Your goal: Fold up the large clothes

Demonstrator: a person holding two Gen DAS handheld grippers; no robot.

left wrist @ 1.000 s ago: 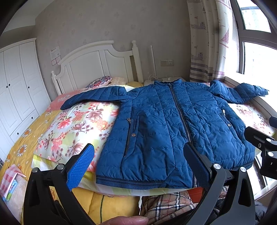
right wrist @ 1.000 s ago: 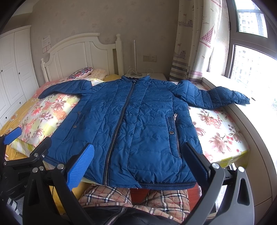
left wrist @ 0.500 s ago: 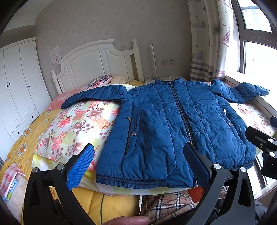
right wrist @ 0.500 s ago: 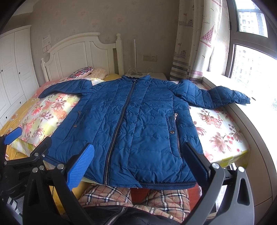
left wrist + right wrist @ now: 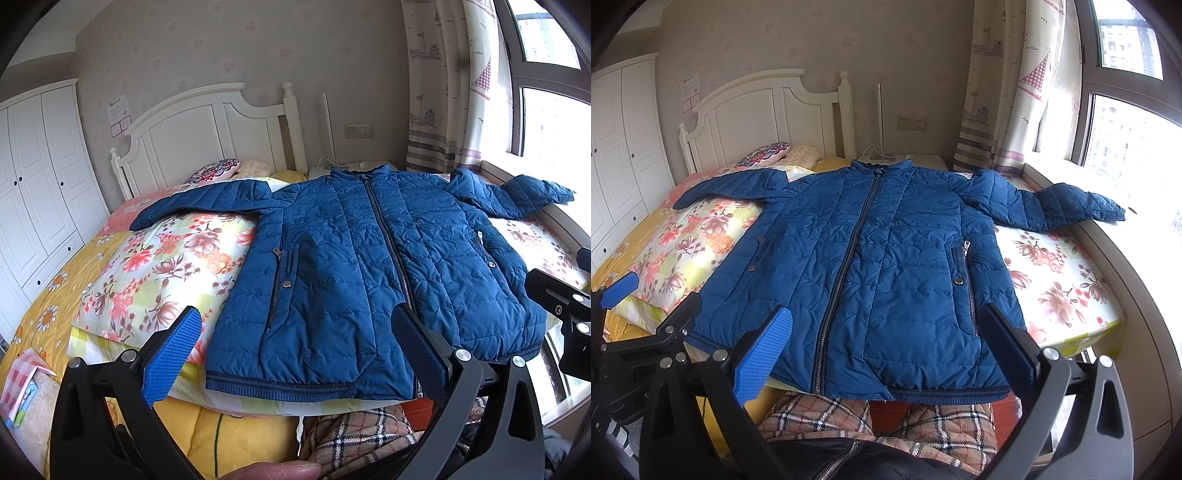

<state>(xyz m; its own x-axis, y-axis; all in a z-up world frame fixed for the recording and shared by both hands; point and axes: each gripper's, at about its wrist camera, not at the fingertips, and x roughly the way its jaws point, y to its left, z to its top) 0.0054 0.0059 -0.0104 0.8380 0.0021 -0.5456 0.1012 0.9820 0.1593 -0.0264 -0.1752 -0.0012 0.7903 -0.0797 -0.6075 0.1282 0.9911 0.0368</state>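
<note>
Wardrobe (image 5: 40,177) doors are standing at the far left of the frame, with yellow bedding showing between them and the quilt (image 5: 166,266). Left gripper (image 5: 295,354) is hovering at lower centre, fingers wide apart and gripping nothing, just short of the hem of the jacket (image 5: 369,266). That jacket is lying flat and zipped across the middle of the bed (image 5: 1067,295), collar toward the headboard (image 5: 207,136), sleeves spreading to both sides. Right gripper (image 5: 886,347) is likewise gaping empty before the hem, the left gripper showing at its lower left. At the right, one sleeve is reaching onto the sill beneath the window (image 5: 1130,133) and curtain (image 5: 1008,85).
</note>
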